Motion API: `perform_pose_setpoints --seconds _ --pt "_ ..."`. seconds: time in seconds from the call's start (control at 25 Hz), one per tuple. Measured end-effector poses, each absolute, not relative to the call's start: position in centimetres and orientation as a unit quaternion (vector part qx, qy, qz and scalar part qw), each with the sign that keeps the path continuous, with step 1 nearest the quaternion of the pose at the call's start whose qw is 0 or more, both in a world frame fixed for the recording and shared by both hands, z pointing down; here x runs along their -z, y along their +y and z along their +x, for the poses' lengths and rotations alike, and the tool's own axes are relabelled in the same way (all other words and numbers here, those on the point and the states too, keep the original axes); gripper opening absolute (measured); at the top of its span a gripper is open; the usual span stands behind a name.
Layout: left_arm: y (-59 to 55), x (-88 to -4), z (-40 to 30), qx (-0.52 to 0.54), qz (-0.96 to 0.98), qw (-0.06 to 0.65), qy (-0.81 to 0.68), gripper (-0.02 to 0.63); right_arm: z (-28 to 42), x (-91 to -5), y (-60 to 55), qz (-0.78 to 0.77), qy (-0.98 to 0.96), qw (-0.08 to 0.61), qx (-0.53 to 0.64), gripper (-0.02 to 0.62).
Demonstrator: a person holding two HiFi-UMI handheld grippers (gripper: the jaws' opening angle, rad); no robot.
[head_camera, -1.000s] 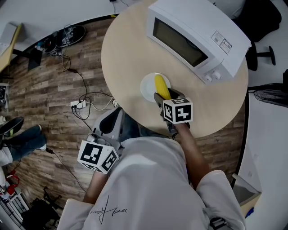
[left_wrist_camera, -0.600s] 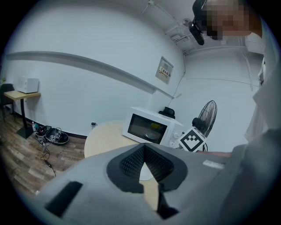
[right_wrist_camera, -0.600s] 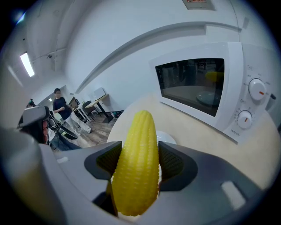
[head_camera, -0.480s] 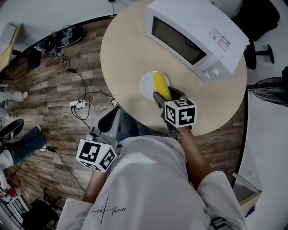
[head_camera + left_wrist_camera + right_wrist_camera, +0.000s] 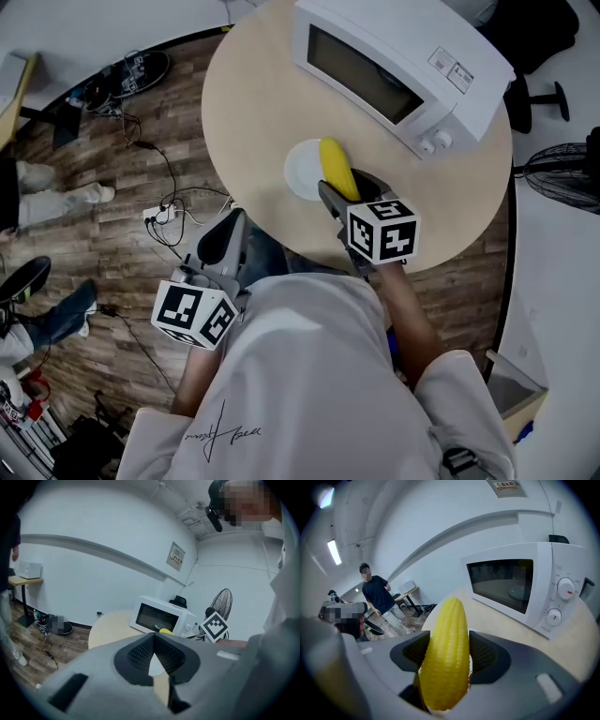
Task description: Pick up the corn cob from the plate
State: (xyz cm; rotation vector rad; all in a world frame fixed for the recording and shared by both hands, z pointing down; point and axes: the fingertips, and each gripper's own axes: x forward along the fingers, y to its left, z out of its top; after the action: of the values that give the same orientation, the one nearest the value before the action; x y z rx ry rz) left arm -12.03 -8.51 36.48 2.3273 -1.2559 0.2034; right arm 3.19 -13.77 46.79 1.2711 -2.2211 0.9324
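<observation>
Though tapered, plump ridged yellow corn cob (image 5: 444, 653)

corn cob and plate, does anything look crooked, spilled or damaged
Nothing stands out. The corn cob looks whole and sits centred between the jaws of the right claw. The white plate lies flat on the table, and nothing is spilled.

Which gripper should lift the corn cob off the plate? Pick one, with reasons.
Right. The right gripper is shut on the corn cob at the plate's edge; the left gripper hangs shut and empty, off the table.
</observation>
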Motion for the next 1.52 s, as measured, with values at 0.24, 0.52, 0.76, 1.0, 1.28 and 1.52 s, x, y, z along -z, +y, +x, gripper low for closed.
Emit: perform_pose_setpoints --seconds 0.24,0.52,0.76,1.0,1.28,1.52 --pt "-8.5 -36.4 -11.6 -0.073 0.851 0.242 -0.46 0.002 3.9 -45.2 -13.6 0.459 -0.806 0.187 -0.324 0.273" --pt "-8.5 -36.2 -11.3 -0.074 0.851 0.24 -0.461 0.002 4.7 -43.8 -13.3 0.462 -0.812 0.17 -0.314 0.273" --pt "-8.5 -36.1 -10.9 -0.071 0.85 0.239 -0.464 0.002 5.5 -42.5 -12.8 0.466 -0.816 0.152 -0.305 0.273" --pt "-8.6 -36.0 -10.8 -0.068 0.848 0.239 -0.467 0.002 6.2 -41.0 -12.4 0.475 -0.819 0.131 -0.294 0.273" --pt "-8.4 -35.9 -11.0 -0.063 0.846 0.238 -0.473 0.002 7.1 -39.5 -11.8 0.484 -0.824 0.108 -0.276 0.273" --pt "-8.2 -35.7 -11.1 -0.061 0.845 0.236 -0.476 0.002 7.3 -38.4 -11.1 0.485 -0.829 0.096 -0.262 0.273"
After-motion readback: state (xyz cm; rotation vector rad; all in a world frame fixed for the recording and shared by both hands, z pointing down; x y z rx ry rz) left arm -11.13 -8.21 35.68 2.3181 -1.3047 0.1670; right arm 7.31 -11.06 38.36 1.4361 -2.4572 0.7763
